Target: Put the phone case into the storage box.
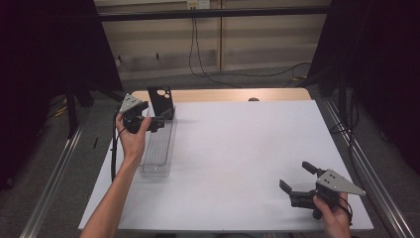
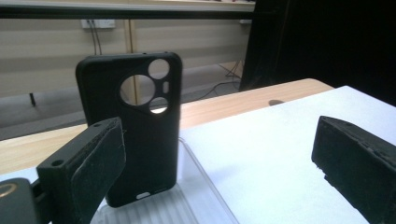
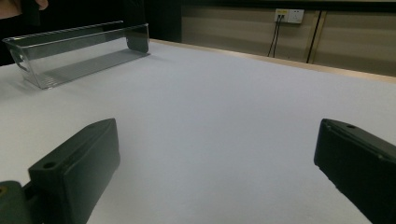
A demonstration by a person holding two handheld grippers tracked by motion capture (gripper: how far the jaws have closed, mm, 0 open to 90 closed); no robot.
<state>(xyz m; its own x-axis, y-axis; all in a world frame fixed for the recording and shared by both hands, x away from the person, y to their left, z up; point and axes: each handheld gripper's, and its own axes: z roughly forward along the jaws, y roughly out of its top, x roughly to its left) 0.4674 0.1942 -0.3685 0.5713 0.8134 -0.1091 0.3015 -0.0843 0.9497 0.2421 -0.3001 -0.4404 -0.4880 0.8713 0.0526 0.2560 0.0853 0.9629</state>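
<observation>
Two grippers sit well apart over the white table (image 1: 237,158): the left gripper (image 1: 157,119), jaws spread and holding nothing, hovers at the far end of a clear tray (image 1: 157,148) where a black phone case (image 2: 135,126) stands upright; the right gripper (image 1: 297,183), jaws also spread, rests near the table's front right corner

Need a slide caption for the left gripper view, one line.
Open left gripper faces a black phone case standing upright at the end of a clear plastic tray on the white tabletop.
</observation>
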